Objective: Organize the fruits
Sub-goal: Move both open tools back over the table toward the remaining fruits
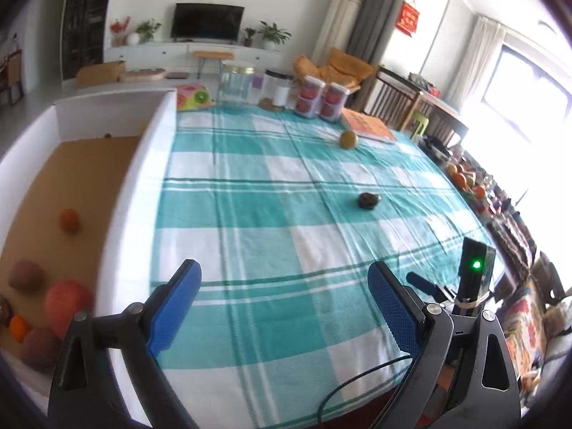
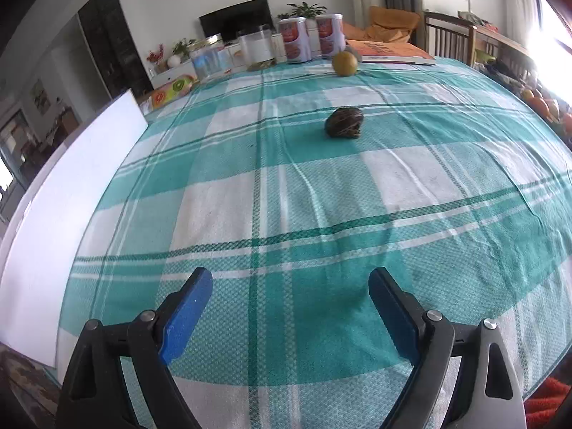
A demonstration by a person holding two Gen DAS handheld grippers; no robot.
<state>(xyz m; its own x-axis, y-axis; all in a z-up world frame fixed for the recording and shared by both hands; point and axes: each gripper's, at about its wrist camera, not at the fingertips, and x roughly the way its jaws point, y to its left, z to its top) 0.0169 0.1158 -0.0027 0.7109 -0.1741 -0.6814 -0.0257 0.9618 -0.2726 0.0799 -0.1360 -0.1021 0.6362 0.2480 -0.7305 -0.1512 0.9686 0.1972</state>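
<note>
**Fruits part boxed, part loose on the counter**

Left wrist view: fruits gathered in a white-walled box (image 1: 157,164) with a brown floor along the left edge of the frame. Small orange fruit (image 1: 69,220) alone at mid left; brown fruit (image 1: 25,275), large reddish fruit (image 1: 68,305), small bright orange one (image 1: 18,328) and another brown one (image 1: 38,349) clustered at lower left. Dark wrinkled fruit (image 1: 369,200) loose on the checked teal cloth of the counter (image 1: 250,214), right of centre. Yellow-green fruit (image 1: 348,139) further up, just beside an orange book (image 1: 368,127). Jars (image 1: 321,98) lined up along the far edge. Left gripper (image 1: 284,275) at the bottom of the frame, blue pads spread wide, nothing between them. Part of the other tool with a green light (image 1: 475,264) at lower right.

Right wrist view: dark wrinkled fruit (image 2: 344,122) above centre on the cloth, well apart from the yellow-green fruit (image 2: 344,64) near the top. White box wall (image 2: 71,196) along the left side, contents hidden. Right gripper (image 2: 290,280) low in the frame, blue pads wide apart, holding nothing, above bare cloth.
</note>
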